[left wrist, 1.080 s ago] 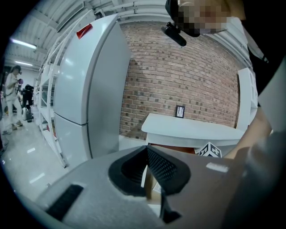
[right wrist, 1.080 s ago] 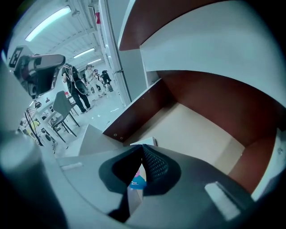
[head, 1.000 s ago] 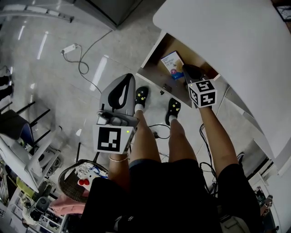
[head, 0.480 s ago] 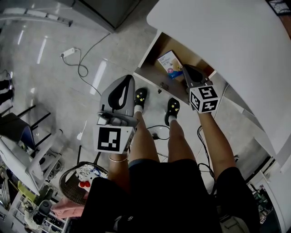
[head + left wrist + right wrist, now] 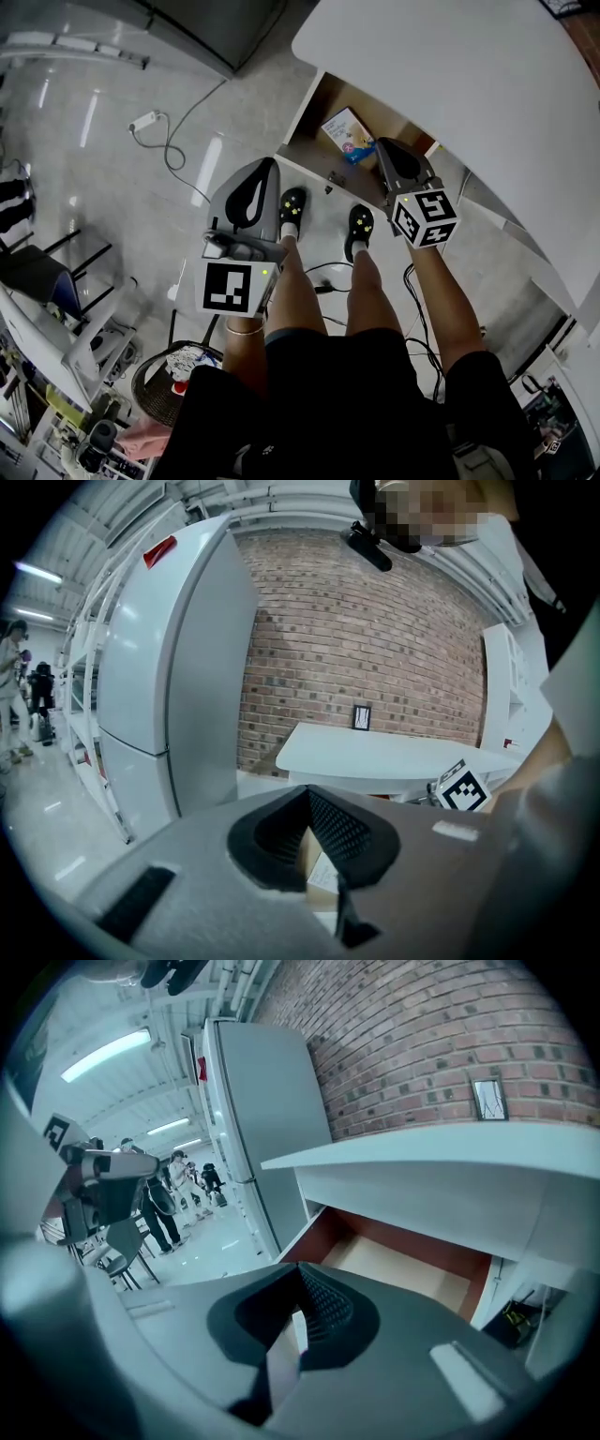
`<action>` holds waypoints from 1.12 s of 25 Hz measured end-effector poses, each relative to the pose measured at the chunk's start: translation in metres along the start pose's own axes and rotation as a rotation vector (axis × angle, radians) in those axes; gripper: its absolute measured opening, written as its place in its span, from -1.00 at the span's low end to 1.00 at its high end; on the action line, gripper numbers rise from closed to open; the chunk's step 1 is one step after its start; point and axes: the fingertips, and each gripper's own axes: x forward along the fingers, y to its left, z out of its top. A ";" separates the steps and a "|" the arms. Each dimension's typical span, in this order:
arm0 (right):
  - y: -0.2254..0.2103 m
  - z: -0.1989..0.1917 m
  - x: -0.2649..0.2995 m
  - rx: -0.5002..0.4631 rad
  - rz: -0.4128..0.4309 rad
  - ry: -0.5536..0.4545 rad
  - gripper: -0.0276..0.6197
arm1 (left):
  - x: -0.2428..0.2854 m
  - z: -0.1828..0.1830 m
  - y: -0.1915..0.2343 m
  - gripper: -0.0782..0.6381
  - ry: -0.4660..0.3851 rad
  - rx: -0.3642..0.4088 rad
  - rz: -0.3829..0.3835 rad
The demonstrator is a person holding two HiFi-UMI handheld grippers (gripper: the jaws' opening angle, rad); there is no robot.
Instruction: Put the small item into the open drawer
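The small white and blue box (image 5: 345, 134) lies in the open wooden drawer (image 5: 319, 103), so I think that step is done. My right claw (image 5: 384, 150) is pressed together and empty; next it should just back away.

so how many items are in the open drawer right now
1: a small white and blue box lying in the drawer, near its front. The white tabletop overhangs the drawer's back, so more could be hidden there.

No legible text; the print on the small box (image 5: 345, 133) apparently too tiny.
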 end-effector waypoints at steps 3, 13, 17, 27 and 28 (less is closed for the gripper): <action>0.006 0.010 -0.007 0.006 0.000 -0.035 -0.88 | -0.002 0.005 -0.001 -0.79 -0.006 0.012 -0.008; 0.019 0.032 -0.029 0.011 -0.017 -0.084 -0.88 | -0.014 0.016 -0.010 -0.79 -0.020 0.017 -0.027; 0.023 0.040 -0.042 0.038 -0.035 -0.102 -0.88 | -0.021 0.022 -0.012 -0.79 -0.029 -0.001 -0.034; 0.032 0.083 -0.081 0.012 -0.060 -0.163 -0.88 | -0.036 0.049 -0.016 -0.79 -0.067 -0.029 -0.036; 0.033 0.086 -0.084 0.012 -0.057 -0.165 -0.88 | -0.037 0.051 -0.016 -0.79 -0.068 -0.028 -0.037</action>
